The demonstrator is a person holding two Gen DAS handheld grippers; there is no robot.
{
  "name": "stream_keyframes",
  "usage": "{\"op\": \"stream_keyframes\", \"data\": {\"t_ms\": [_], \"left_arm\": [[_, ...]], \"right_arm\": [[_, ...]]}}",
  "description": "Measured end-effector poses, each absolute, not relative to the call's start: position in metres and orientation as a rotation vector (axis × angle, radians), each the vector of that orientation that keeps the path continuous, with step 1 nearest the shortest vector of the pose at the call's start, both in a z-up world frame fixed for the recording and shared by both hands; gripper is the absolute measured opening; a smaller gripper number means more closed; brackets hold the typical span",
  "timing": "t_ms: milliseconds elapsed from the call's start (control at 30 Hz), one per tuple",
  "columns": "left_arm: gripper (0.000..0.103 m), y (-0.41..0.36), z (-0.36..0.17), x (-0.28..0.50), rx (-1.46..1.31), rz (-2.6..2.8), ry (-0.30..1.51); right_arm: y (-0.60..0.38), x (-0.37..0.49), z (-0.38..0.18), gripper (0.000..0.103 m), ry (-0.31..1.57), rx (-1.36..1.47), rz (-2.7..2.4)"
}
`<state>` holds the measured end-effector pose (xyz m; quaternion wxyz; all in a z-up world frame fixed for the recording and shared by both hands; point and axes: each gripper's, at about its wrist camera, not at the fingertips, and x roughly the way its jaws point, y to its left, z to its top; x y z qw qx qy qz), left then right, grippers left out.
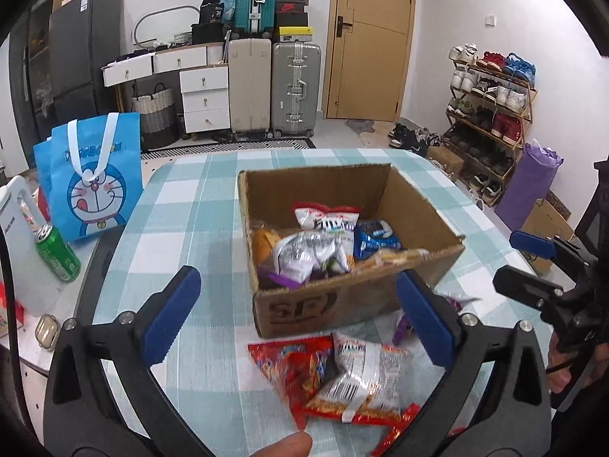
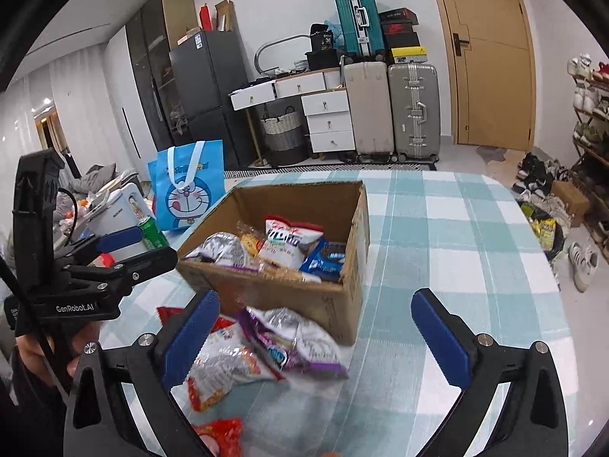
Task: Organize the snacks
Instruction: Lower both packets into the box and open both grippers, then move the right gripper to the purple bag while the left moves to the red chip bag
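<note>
Roughly halfway, by the look of things: several snack packets already sit inside an open cardboard box [image 1: 354, 297] standing on a table covered in a teal-and-white checked cloth [image 1: 182, 228], while others lie loose on the cloth just in front of the box's near wall.

Inside the box, packets are piled loosely. A white-and-red bag [image 1: 327, 217] leans toward the back, a silver-and-purple bag [image 1: 308, 255] lies in front of it, a blue cookie packet [image 1: 377, 238] sits at the right, and a clear-wrapped pack of biscuits [image 1: 396, 257] rests along the near rim. Something orange shows at the left side, too hidden to name.

Outside the box, a red snack bag [image 1: 293, 369] lies flat with a white-and-silver packet [image 1: 361, 377] overlapping it. In the right wrist view, a silver-and-purple bag [image 2: 297, 342] lies beside them, close to the box's near corner, and a red packet [image 2: 220, 438] sits nearer the table's near edge.

The left gripper [image 1: 300, 312] hovers above the loose packets, its blue-padded jaws spread wide and holding nothing. The right gripper [image 2: 316, 335] hangs likewise, jaws wide apart and empty.

Off the table's left edge stand a blue Doraemon tote bag [image 1: 95, 186] and a green drinks can [image 1: 57, 253].
</note>
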<state>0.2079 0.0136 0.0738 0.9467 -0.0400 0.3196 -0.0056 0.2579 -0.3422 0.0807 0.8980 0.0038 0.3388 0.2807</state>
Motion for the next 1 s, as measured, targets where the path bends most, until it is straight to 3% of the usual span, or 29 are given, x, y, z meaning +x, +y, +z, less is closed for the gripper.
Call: {"op": "stream_keyframes", "data": {"t_ms": [333, 1000], "left_arm": [[0.102, 0.032, 0.048, 0.159, -0.104, 0.011, 0.694], [0.102, 0.033, 0.033, 0.144, -0.116, 0.012, 0.757]], "right_arm": [[-0.357, 0.234, 0.068, 0.102, 0.743, 0.010, 0.574], [-0.347, 0.219, 0.048, 0.103, 0.825, -0.029, 0.576]]}}
